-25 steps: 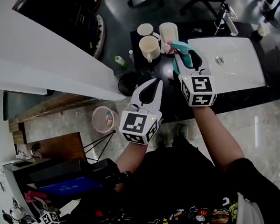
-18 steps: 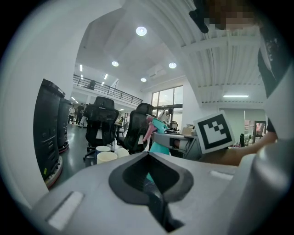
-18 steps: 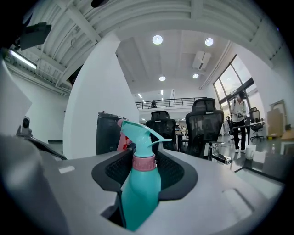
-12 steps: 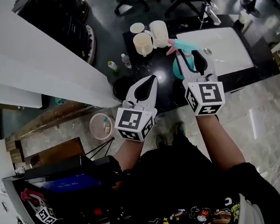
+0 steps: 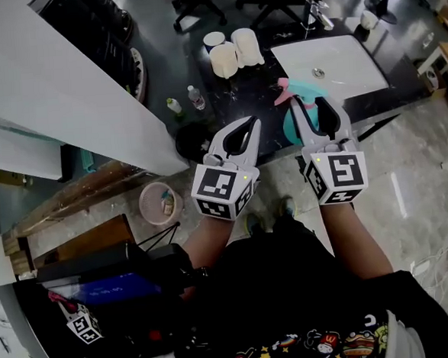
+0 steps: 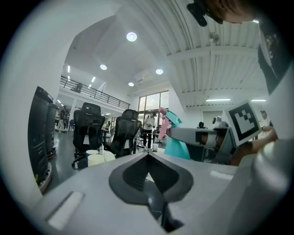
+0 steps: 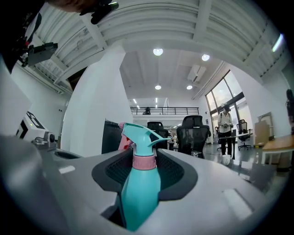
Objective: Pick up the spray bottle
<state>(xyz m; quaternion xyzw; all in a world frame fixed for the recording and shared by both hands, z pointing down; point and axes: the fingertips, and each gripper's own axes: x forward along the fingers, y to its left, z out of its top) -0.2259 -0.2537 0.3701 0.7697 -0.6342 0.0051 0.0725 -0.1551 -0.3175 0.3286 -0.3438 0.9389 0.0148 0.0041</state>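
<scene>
Two grippers up, one loaded.

Left end of the dark surface (image 5: 259,84): two small bottles (image 5: 174,105) near the left edge and pale cups (image 5: 223,60) at the far edge. None of them is involved.

Left gripper (image 5: 251,126): jaws together, nothing between them. It's parked over the front edge, just left of the load. My read is it's a spare kept out of the way, since one gripper is enough for an object this light.

Right gripper (image 5: 312,111): jaws clamped on the spray bottle (image 7: 140,188), pinching the body just under the collar. Sensible spot, I'd say: the shoulder stops it sliding down, and the head and trigger stay free.

The bottle is upright over the front edge, near the front-left corner of the white sink (image 5: 338,63) at the surface's right end. It looks clear of the surface, so I'd call the pick essentially done.

Bottle look: opaque teal body tapering up to the neck, pink collar, teal spray head, pink trigger. Fill level can't be read through the plastic. The surface is smooth, so grip depends on squeeze.
</scene>
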